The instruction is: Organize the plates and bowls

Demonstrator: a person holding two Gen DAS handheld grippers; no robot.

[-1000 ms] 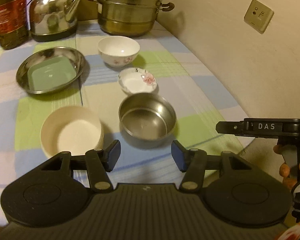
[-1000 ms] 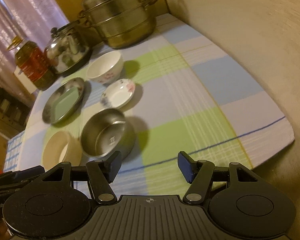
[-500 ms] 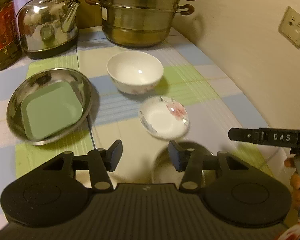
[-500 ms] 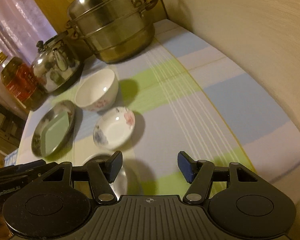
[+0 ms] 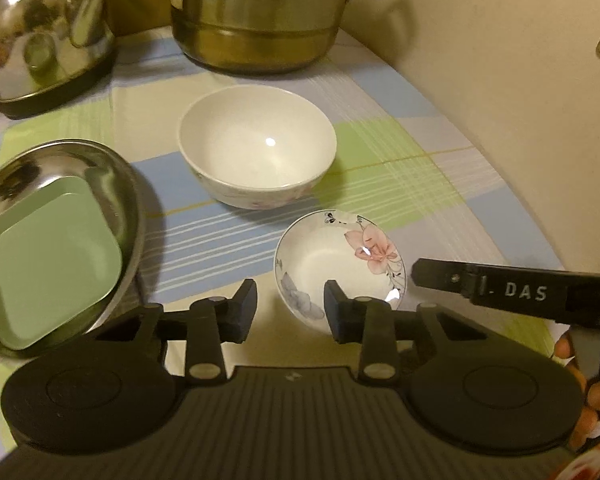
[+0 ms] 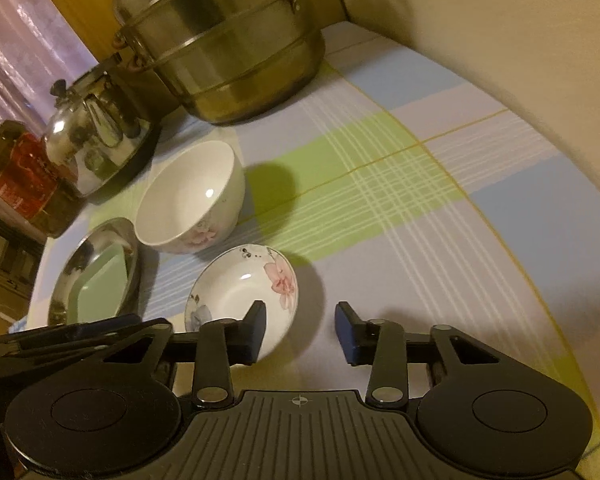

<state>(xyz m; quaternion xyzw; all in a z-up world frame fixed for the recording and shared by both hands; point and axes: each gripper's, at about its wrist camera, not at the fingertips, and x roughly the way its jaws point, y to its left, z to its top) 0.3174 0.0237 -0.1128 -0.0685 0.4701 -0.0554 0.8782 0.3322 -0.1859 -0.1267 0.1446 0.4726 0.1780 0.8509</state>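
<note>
nearby, both grippers' fingers close on nothing around the floral saucer point(image 5: 332, 268); white bowl point(image 5: 257, 146) behind.

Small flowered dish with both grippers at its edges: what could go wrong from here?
1. The left gripper and right gripper are both closing with only the rim of the small flowered dish near their fingers, so a shallow pinch may tip or skid it.
2. The white bowl sits just behind; a pushed dish might knock it.
3. The two grippers sit close together and could collide.
</note>
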